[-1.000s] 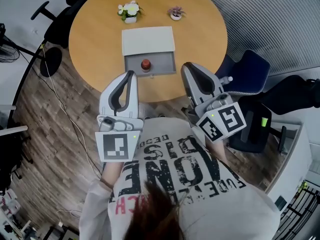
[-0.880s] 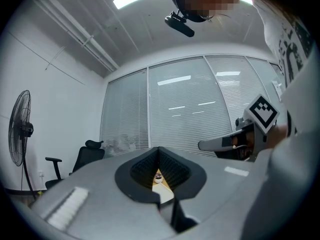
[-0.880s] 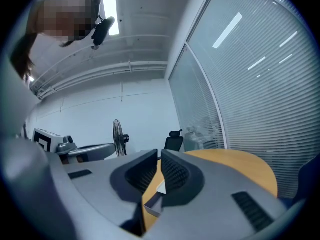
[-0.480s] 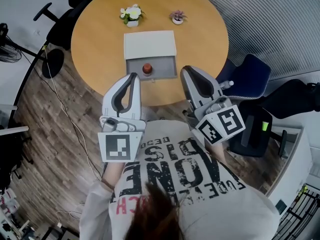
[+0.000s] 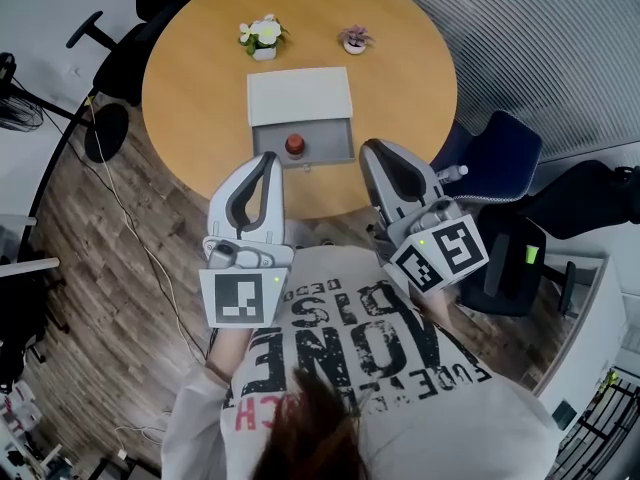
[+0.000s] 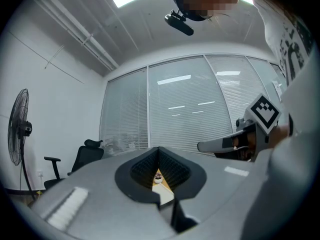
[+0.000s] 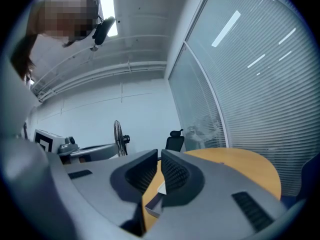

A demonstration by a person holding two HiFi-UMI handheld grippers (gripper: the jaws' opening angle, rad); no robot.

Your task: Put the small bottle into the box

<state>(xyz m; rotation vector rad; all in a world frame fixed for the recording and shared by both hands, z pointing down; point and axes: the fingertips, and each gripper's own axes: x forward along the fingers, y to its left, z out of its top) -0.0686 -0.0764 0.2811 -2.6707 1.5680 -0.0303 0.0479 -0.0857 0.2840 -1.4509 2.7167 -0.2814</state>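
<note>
The small bottle (image 5: 294,145) sat in the box (image 5: 300,93), so seemingly the left gripper (image 5: 267,158) and right gripper (image 5: 372,148) hung clenched, empty.

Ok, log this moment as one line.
small bottle in box | left gripper shut, empty | right gripper shut, empty | both by table edge

Left claw (image 6: 159,151) closed; fan (image 6: 17,126) stands left.
</note>
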